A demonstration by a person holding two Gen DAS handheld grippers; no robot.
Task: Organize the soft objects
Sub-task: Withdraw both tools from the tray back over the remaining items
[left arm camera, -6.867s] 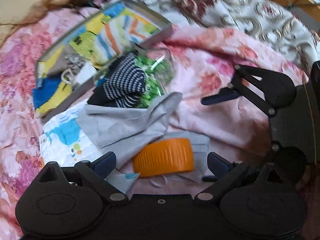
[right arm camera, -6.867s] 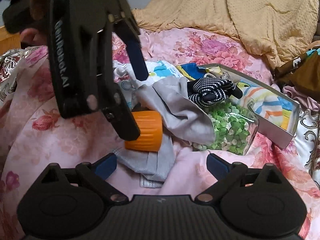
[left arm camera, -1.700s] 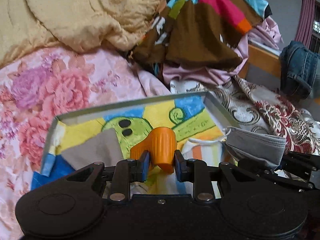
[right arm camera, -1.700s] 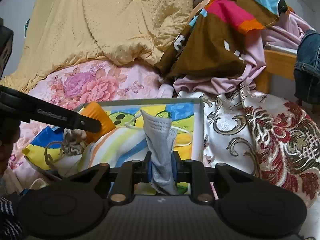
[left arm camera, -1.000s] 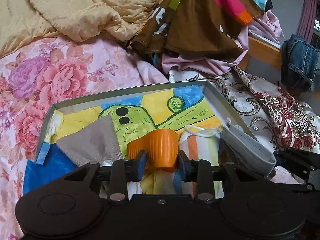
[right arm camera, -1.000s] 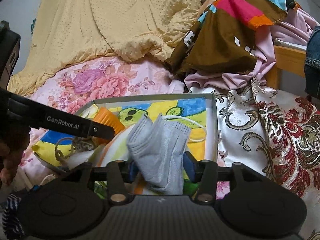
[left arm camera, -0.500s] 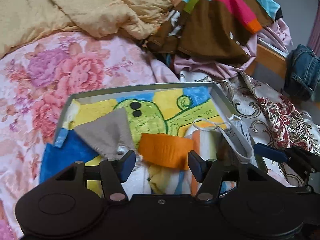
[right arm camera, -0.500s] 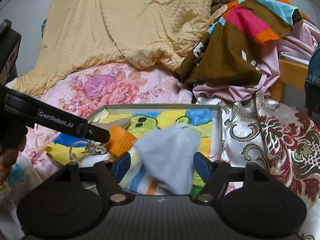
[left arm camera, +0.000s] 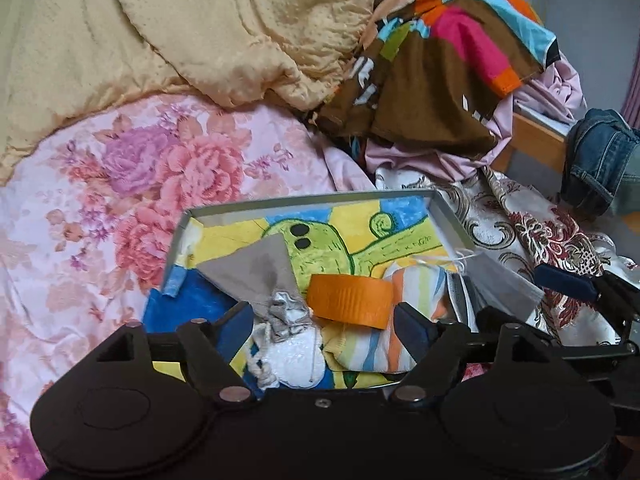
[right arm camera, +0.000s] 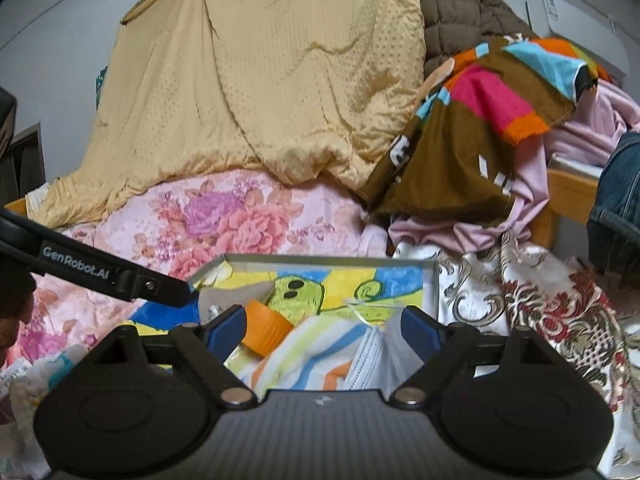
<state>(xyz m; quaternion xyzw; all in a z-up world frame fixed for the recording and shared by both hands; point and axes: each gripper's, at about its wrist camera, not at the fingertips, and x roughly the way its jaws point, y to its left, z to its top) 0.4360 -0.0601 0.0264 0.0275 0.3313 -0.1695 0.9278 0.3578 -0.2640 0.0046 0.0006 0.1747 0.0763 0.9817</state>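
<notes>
A shallow tray [left arm camera: 308, 200] with a bright cartoon print lies on the bed; it also shows in the right wrist view [right arm camera: 328, 257]. An orange ribbed soft band [left arm camera: 350, 300] lies in it on a striped cloth [left arm camera: 416, 280], beside a grey cloth [left arm camera: 256, 272]. A grey face mask [left arm camera: 500, 280] lies at the tray's right side and shows in the right wrist view [right arm camera: 370, 356]. My left gripper [left arm camera: 326, 326] is open and empty just above the band. My right gripper [right arm camera: 322, 326] is open and empty above the mask.
The tray rests on a pink floral sheet [left arm camera: 120, 184]. A yellow blanket [right arm camera: 260, 80] and a pile of coloured clothes [right arm camera: 500, 112] lie behind it. A patterned brocade cover [right arm camera: 540, 300] lies to the right, with jeans [left arm camera: 600, 168] past the wooden bed edge.
Both grippers opened and let go: the orange band dropped into the tray from the left gripper, the mask from the right. Both have pulled back a little.
</notes>
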